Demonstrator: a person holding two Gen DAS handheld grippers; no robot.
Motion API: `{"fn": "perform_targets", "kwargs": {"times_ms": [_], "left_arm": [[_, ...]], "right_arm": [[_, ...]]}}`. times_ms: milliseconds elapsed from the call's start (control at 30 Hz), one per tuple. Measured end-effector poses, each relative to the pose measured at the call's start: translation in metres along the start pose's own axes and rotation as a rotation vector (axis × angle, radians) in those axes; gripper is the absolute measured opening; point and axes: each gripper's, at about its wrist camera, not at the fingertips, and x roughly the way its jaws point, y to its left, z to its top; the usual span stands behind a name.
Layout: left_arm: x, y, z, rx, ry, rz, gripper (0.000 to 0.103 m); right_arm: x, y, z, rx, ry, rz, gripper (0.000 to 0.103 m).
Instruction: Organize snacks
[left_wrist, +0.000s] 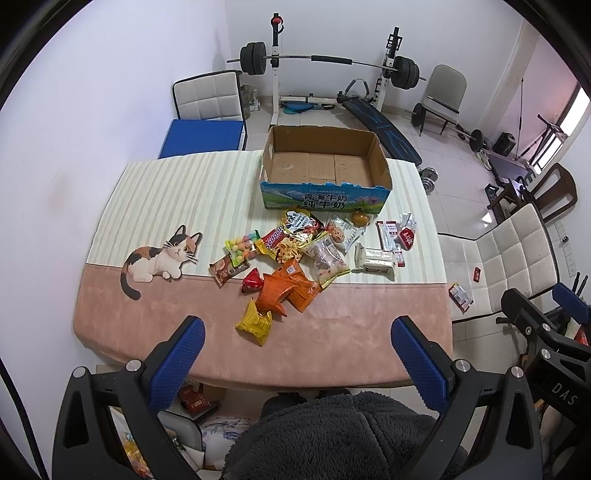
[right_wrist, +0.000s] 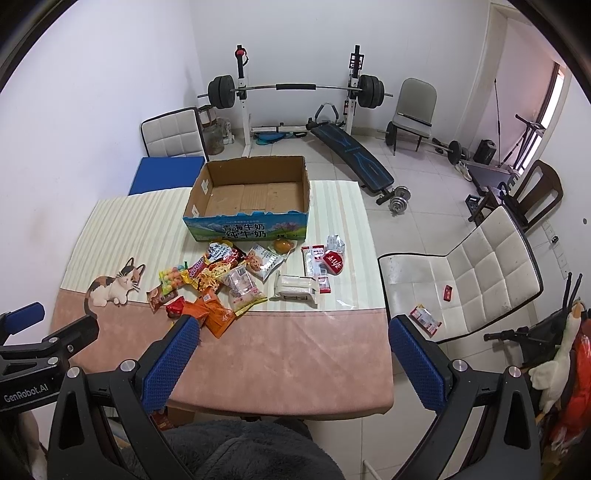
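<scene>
**Both grippers wide apart above table edge, snacks loose, box holding nothing**

Left gripper (left_wrist: 297, 350): fingers spread wide, nothing btwn pads, held above near pink edge of table mat (left_wrist: 147, 314). Right gripper (right_wrist: 291, 350): same, spread wide, nothing held, over near edge toward right side of mat (right_wrist: 295, 350).

Snack pile (left_wrist: 295, 254) scattered mid-table, just in front of cardboard box (left_wrist: 325, 162). Box upright, open top, bare cardboard floor inside, blue printed front w/ Chinese text; sits at far side of mat.

Pile contents, approx left to right:
- colourful candy-ball bag (left_wrist: 242, 249), brown wrapper (left_wrist: 225, 269) beside it
- red/gold noodle-type packs (left_wrist: 288, 240), overlapping
- orange packets (left_wrist: 284, 288) nearest front, touching small red triangular pack (left_wrist: 252, 280)
- yellow packet (left_wrist: 255, 323) closest to left gripper, slightly apart from rest
- clear pack w/ pink print (left_wrist: 328, 258), cookie pack (left_wrist: 340, 230)
- round orange item (left_wrist: 360, 218) right by box front
- white wrapped block (left_wrist: 375, 258), small red/white sachets (left_wrist: 397, 236) at right end

Off table: two small packets on white chair seat (right_wrist: 417, 273) – one red (right_wrist: 448, 293), one striped (right_wrist: 424, 319).

Cat graphic (left_wrist: 162, 258) on mat, left of pile.
</scene>
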Motion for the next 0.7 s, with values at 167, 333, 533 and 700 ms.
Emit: {"fn": "perform_targets", "kwargs": {"times_ms": [167,333,533,700], "left_arm": [[0.0,0.001,0.0,-0.002,-0.002,-0.002,0.103],[0.0,0.002,0.005,-0.004,-0.004,-0.001,0.103],[0.001,0.005,0.01,-0.002,-0.002,0.001,0.103],[0.004,0.008,0.012,-0.002,-0.002,0.003,0.103]], "right_arm": [[0.0,0.002,0.002,-0.002,-0.005,-0.001,0.103],[0.004,0.006,0.01,-0.005,-0.005,0.0,0.103],[0.009,0.008,0.015,-0.006,0.001,0.008,0.103],[0.01,0.008,0.015,-0.007,0.001,0.011,0.103]]}}
